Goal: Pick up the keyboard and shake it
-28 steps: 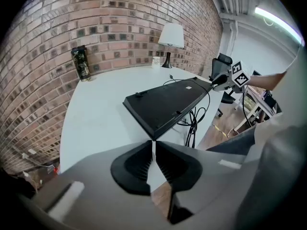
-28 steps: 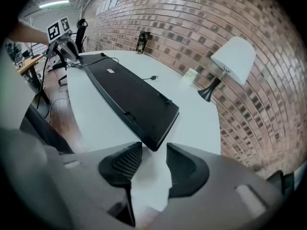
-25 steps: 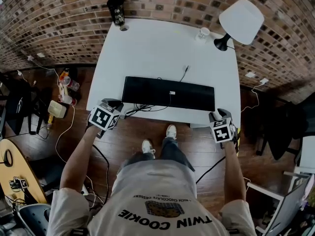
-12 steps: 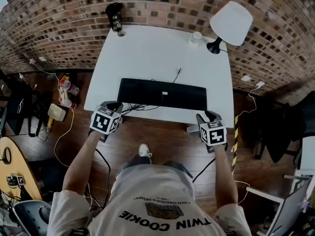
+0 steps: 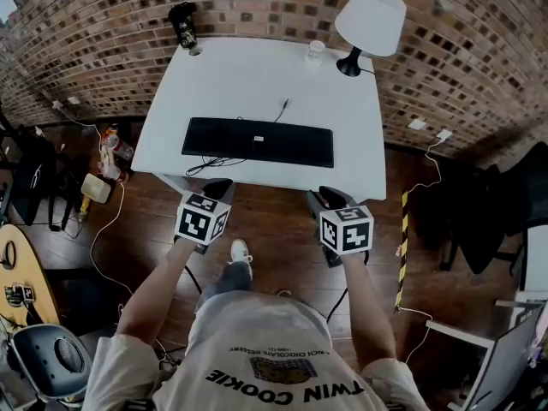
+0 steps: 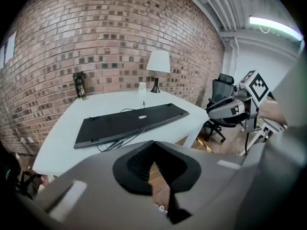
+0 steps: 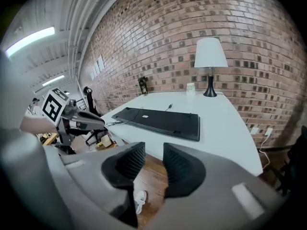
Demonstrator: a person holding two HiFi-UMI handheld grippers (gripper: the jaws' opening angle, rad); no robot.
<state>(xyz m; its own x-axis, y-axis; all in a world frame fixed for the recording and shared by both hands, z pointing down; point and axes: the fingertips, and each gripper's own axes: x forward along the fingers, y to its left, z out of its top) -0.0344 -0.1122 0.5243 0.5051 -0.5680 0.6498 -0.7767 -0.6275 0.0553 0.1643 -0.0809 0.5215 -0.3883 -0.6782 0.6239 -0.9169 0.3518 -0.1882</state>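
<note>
- Found the keyboard (image 5: 257, 142) lying flat on the table (image 5: 257, 80), on the front half, its long side running along the front edge.
- Noted a small white label on its upward face, and a cable (image 5: 208, 165) looped between it and the front edge, toward the front-left corner.
- Saw a second lead running from its back side toward the middle of the table.
- Held the left tongs (image 5: 219, 188) over the floor (image 5: 274, 221), just short of the front edge and well clear of the keyboard.
- Kept them clenched, pads pressed together with nothing caught in them, as seen in the left gripper view (image 6: 154, 169).
- Held the right tongs (image 5: 330, 199) over the floor too, off the front edge toward the front-right corner and apart from the keyboard.
- Left them released, jaws parted after just closing somewhat, with nothing gripped.
- Saw only floorboards and a shoe (image 7: 139, 200) through the gap in the right gripper view (image 7: 148, 163).
- Pointed both tongs toward the table, with the keyboard (image 6: 129, 123) ahead of the left pair and likewise (image 7: 160, 120) ahead of the right.
- Spotted a lamp (image 5: 368, 20) at the back-right corner, a cup (image 5: 315, 52) just beside it on the back edge, and a dark can (image 5: 182, 26) at the back-left corner.
- Made out a brick wall (image 5: 103, 50) beyond the back edge.
</note>
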